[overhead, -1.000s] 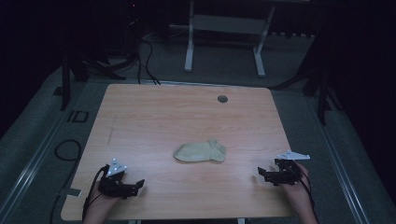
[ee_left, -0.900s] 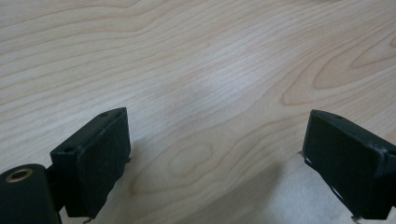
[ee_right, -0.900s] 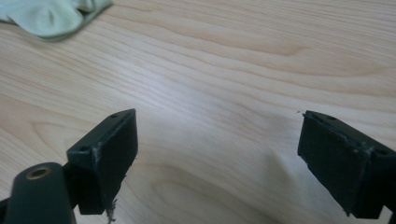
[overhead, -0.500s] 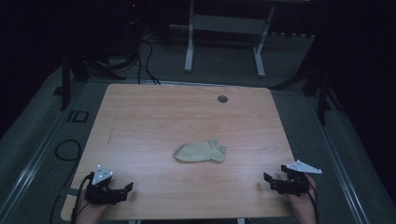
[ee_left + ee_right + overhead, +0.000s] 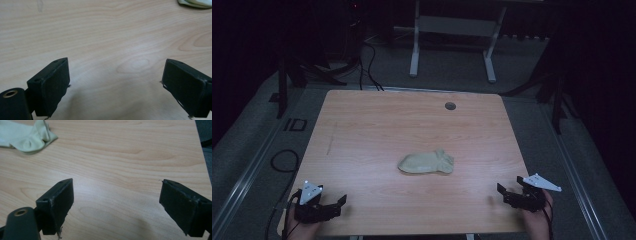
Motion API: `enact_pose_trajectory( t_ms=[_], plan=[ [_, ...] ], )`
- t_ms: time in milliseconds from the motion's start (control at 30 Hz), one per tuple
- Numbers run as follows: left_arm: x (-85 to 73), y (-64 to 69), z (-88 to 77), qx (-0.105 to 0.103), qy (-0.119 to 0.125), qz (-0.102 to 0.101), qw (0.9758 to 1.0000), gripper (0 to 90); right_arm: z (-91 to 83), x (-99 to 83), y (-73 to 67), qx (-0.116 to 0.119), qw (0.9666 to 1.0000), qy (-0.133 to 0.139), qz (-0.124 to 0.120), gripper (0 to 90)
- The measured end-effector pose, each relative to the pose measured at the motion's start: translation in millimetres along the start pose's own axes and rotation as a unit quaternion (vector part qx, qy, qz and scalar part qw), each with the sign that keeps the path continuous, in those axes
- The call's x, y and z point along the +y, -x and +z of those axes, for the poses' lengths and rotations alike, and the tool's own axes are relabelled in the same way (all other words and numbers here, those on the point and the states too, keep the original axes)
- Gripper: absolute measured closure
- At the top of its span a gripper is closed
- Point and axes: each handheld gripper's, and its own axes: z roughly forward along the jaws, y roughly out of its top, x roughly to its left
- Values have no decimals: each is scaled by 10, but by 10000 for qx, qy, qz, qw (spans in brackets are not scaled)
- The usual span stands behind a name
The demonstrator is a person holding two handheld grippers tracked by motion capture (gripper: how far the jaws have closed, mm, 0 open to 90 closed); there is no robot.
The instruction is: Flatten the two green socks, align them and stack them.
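1. In the left gripper view, the sock (image 5: 195, 3) is cut by the top edge, far ahead and to the right of the left gripper (image 5: 115, 85); only a thin pale-green rim shows.
2. In the right gripper view, the sock (image 5: 27, 136) is cut by the top and left edges, ahead and to the left of the right gripper (image 5: 116, 206); its full shape cannot be told.
3. In both gripper views the bottom edge cuts the jaws, so their bases are hidden.
4. In the high view, the bottom edge cuts the person's hands behind each gripper.
5. Far ahead of both grippers, the small dark round thing (image 5: 450, 106) on the table (image 5: 377, 125) is too small to identify.
6. Beyond the table, the room is too dark to tell much.
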Motion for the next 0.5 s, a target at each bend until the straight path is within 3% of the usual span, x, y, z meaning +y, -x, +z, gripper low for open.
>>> enact_pose_trajectory(
  t_ms=[133,333,500],
  plan=[
    [31,-8,-9,-140,250,-179,9994,80,3,-18,-8,-3,10000,42,-38,124],
    [14,12,41,-84,128,-152,9998,80,9,-17,-43,-20,9999,42,-134,124],
    [1,15,61,-159,106,-137,9997,80,11,-28,-30,-16,9999,14,-165,124]
  ],
)
